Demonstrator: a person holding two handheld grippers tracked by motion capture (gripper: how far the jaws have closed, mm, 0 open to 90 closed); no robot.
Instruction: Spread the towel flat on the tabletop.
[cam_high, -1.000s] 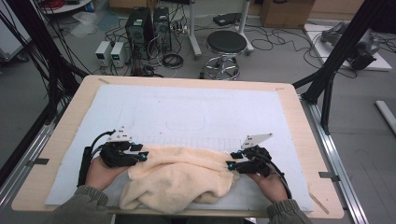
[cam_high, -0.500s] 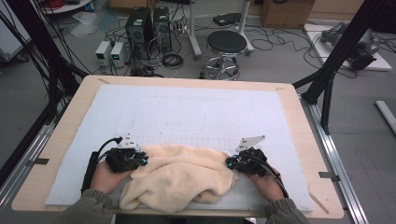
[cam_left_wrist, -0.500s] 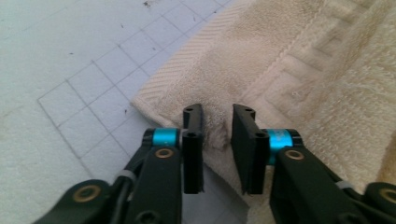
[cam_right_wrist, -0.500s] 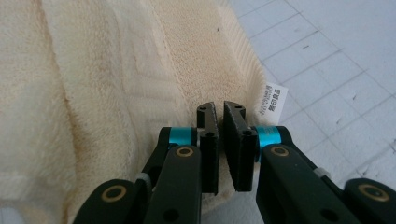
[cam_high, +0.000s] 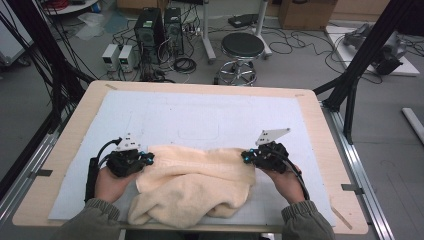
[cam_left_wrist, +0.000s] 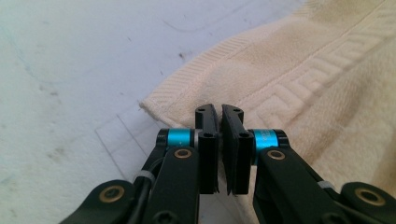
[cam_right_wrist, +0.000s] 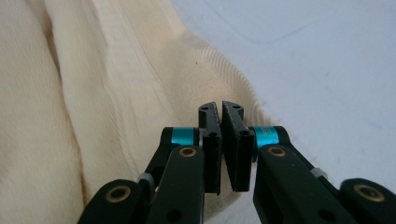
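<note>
Crumpled cream towel (cam_high: 192, 187) at the near table (cam_high: 320, 125) edge, far hem flanked. Left tongs (cam_left_wrist: 219, 116) and right tongs (cam_right_wrist: 219, 114) just closed, each clamped on a far towel corner. Gripping done; lifting and spreading or folding judged still ahead. Gripper views confirm hem pinched; high view gives overall bunching.

Black stool (cam_high: 243, 46) beyond table (cam_high: 320, 125) (computer towers (cam_high: 160, 25) alongside).
</note>
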